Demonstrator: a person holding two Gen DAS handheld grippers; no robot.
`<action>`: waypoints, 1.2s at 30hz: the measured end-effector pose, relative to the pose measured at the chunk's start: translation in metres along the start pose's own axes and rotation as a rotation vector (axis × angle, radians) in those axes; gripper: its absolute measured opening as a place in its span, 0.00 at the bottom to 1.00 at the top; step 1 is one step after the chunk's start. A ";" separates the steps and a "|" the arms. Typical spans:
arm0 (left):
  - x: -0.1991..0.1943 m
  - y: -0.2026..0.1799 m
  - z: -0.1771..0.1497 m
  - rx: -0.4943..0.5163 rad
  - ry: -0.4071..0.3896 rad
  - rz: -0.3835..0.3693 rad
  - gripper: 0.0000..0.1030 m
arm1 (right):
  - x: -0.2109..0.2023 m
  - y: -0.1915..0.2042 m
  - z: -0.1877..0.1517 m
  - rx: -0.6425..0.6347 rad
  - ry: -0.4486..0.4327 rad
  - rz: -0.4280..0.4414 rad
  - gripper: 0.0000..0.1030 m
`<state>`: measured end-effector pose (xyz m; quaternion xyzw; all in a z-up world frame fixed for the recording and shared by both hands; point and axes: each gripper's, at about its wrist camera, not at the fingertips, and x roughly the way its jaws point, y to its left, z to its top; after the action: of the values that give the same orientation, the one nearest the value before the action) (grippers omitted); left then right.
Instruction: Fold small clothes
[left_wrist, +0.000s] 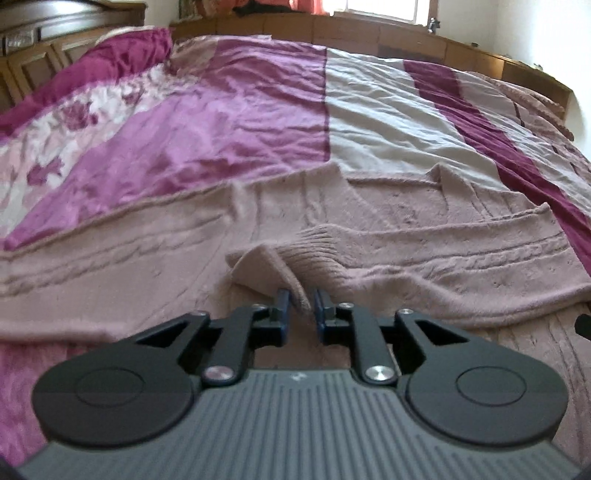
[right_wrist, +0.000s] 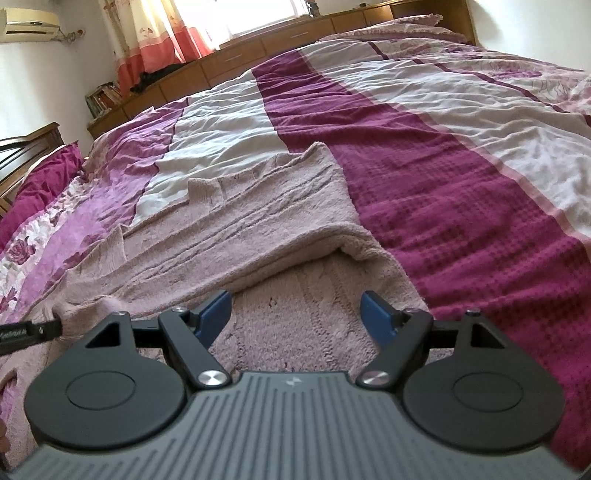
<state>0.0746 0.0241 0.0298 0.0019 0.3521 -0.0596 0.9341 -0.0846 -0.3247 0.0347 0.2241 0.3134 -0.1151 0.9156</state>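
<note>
Sweater cuff (left_wrist: 295, 269) lies between barely parted left fingers (left_wrist: 283, 302); right fingers (right_wrist: 214, 314) wide, empty.

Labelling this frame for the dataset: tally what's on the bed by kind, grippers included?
Knit garment, dusty pink sweater: 1
Bedspread, purple, magenta and white: 1
Pillow, magenta: 1
Grippers: 2, the left gripper with the sweater's ribbed cuff between its nearly closed jaws, the right gripper open over the sweater.
Total: 5

Bedspread (right_wrist: 461, 177) lies open beyond the sweater (right_wrist: 258, 221); wooden cabinets (right_wrist: 258, 48) bound the far edge
</note>
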 end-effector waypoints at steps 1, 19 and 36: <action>-0.001 0.004 0.000 -0.014 0.005 -0.005 0.19 | 0.000 0.000 0.000 0.001 0.000 0.000 0.80; 0.028 0.078 0.039 -0.260 0.049 -0.189 0.31 | -0.010 0.009 0.003 0.018 -0.033 0.031 0.80; 0.052 0.070 0.027 -0.228 0.035 -0.182 0.42 | 0.035 0.021 0.059 -0.050 -0.079 0.104 0.80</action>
<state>0.1389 0.0864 0.0129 -0.1354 0.3715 -0.1037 0.9126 -0.0196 -0.3370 0.0617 0.2122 0.2677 -0.0684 0.9373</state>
